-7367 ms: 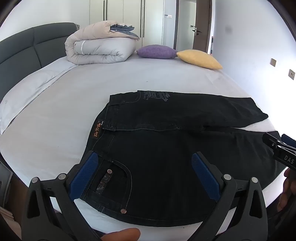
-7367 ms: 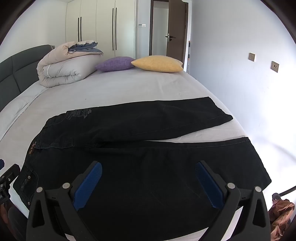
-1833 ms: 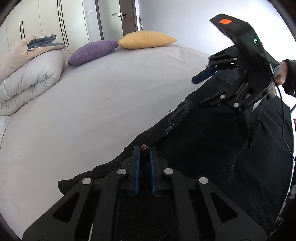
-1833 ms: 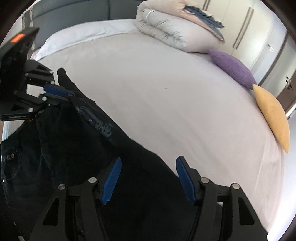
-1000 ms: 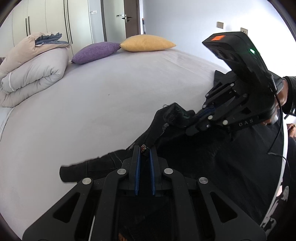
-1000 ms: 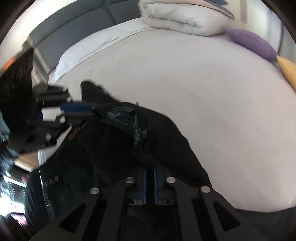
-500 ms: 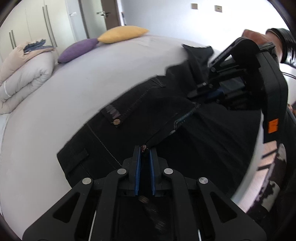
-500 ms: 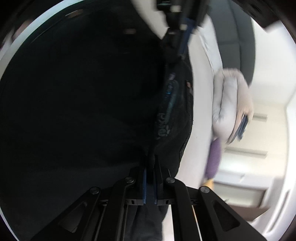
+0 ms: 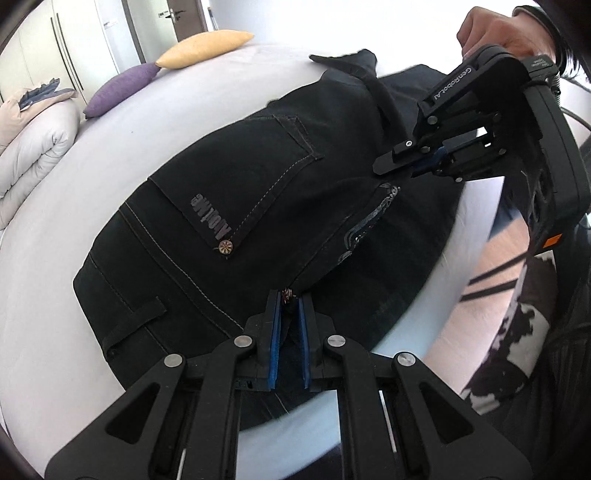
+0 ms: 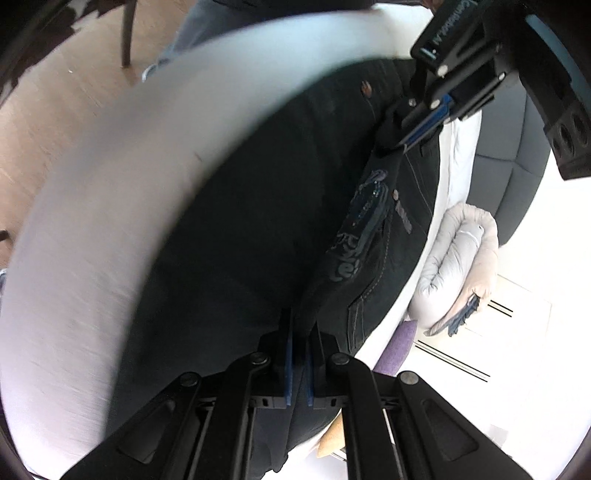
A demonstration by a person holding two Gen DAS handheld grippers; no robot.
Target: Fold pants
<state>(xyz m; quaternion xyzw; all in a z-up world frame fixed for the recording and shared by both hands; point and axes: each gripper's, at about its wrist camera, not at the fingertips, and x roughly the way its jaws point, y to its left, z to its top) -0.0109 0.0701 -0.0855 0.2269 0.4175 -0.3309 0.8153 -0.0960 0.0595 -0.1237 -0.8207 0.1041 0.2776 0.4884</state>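
- Left wrist view: the left tool (image 9: pixel 287 302) is clamped narrow on a fold of the black pants (image 9: pixel 258 192), right at a small metal rivet on the seam; the pants lie doubled over near the edge of the bed (image 9: pixel 55 258), with a back pocket, its printed patch and a round stud facing up.
- Same view: the right tool (image 9: pixel 384 168) comes in from the upper right, its blue pads pinched together on the same folded edge further along; a hand (image 9: pixel 491 29) grips its body at the top; a pant leg trails away behind it toward the far side of the bed.
- Same view, around: a purple pillow (image 9: pixel 118 86) and a yellow pillow (image 9: pixel 207 42) lie on the far part of the bed; a rolled duvet (image 9: pixel 29 147) sits at the left; wardrobe doors (image 9: pixel 74 48) stand behind; wooden floor (image 9: pixel 491 266) shows past the bed's edge on the right.
- Right wrist view: the picture is tilted and partly blurred; the right tool (image 10: pixel 298 321) is pinched shut on the dark fabric edge; the left tool (image 10: pixel 402 142) grips the same fold at the top right, near the embroidered print.
- Same view, around: the grey headboard (image 10: pixel 517 140), the duvet and a sliver of the purple pillow sit along the right; floor shows at the upper left.
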